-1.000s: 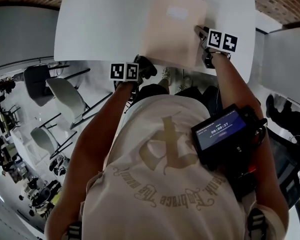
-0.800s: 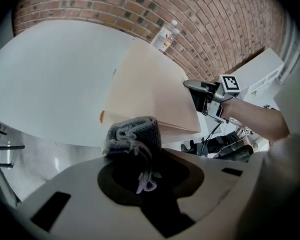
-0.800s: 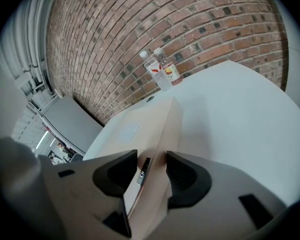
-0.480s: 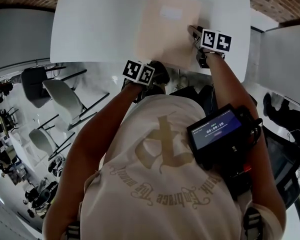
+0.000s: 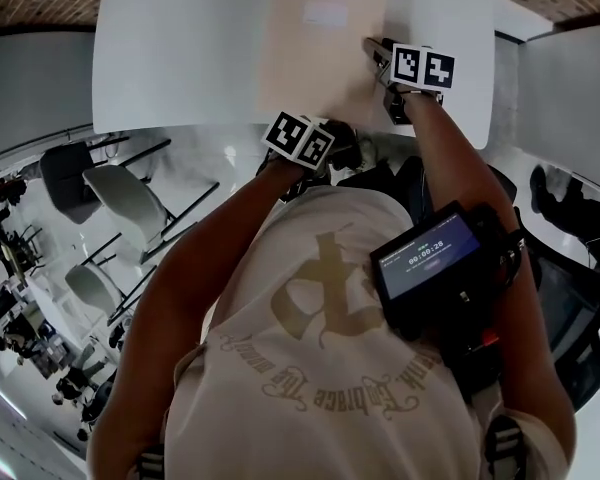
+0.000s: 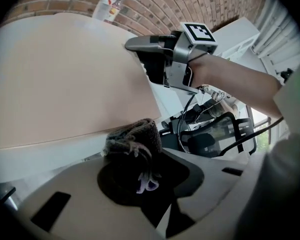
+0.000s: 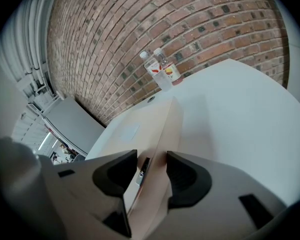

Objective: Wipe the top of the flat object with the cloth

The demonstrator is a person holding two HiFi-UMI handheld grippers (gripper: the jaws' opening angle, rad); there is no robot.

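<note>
A flat beige object (image 5: 315, 58) lies on the white table (image 5: 180, 58). My right gripper (image 5: 378, 53) is shut on its right edge; in the right gripper view that edge (image 7: 162, 134) runs between the two dark pads (image 7: 115, 171). My left gripper (image 5: 338, 143) hovers at the table's front edge, just below the object's near side, shut on a bunched dark grey cloth (image 6: 133, 140). In the left gripper view the beige top (image 6: 65, 79) fills the left, with the right gripper (image 6: 140, 44) at its far edge.
Two plastic water bottles (image 7: 162, 71) stand at the table's far side against a brick wall. Chairs (image 5: 130, 198) sit to the left below the table. A grey panel (image 5: 570, 98) stands at the right. A screen device (image 5: 430, 258) is strapped to the person's right arm.
My left gripper has moved right along the table's front edge with the cloth, closer to the beige object's near side. The right gripper keeps its hold on the right edge.
</note>
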